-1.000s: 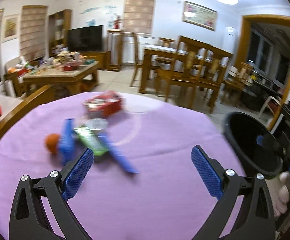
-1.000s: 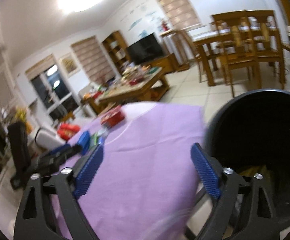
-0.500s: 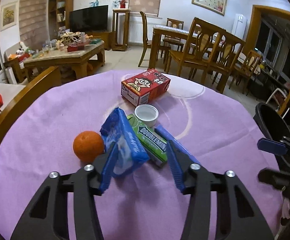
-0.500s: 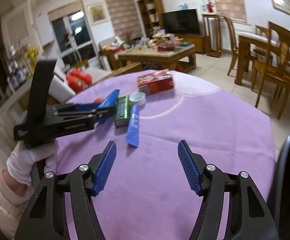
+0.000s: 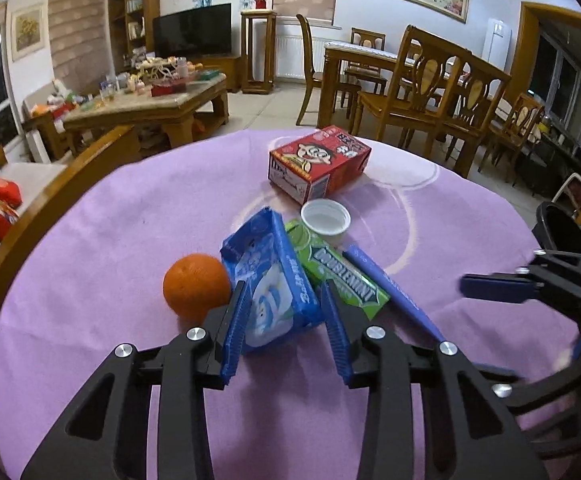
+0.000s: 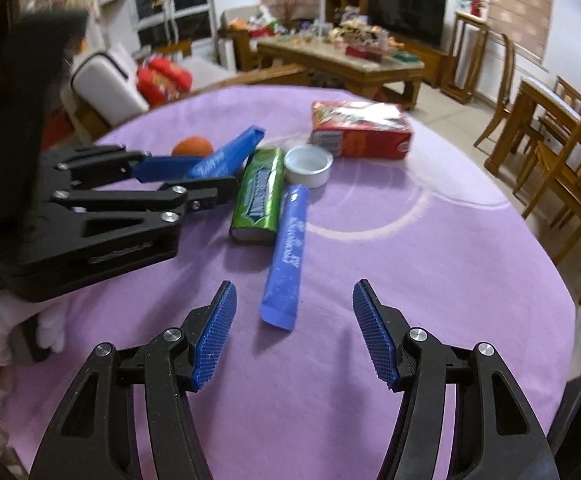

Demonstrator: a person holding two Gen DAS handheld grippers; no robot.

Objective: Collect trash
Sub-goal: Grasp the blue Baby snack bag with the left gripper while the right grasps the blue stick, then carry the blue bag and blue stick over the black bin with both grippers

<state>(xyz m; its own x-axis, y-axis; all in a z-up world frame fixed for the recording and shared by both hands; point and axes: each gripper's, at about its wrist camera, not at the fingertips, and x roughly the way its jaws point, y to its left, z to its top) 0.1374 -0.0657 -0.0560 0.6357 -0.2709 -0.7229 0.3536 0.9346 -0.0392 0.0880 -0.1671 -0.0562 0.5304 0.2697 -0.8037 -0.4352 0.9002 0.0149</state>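
Note:
A blue snack packet (image 5: 268, 280) stands tilted on the purple table, and my left gripper (image 5: 283, 286) is closing its jaws on it, both pads against its sides. Beside it lie a green gum pack (image 5: 342, 276) and a long blue stick sachet (image 5: 386, 280). The right wrist view shows the same packet (image 6: 226, 156) in the left gripper (image 6: 210, 174), plus the gum pack (image 6: 260, 196). My right gripper (image 6: 294, 285) is open just short of the sachet's (image 6: 288, 256) near end, nothing between its fingers.
An orange (image 5: 195, 286) touches the packet's left side. A white cap (image 5: 325, 218) and a red carton (image 5: 318, 162) sit farther back. A black bin (image 5: 562, 232) stands off the table's right edge. Wooden chairs and a coffee table fill the room behind.
My left jaws came forward and narrowed from wide open onto the blue packet. My right gripper swung from over the bin to the table and moved in toward the blue sachet.

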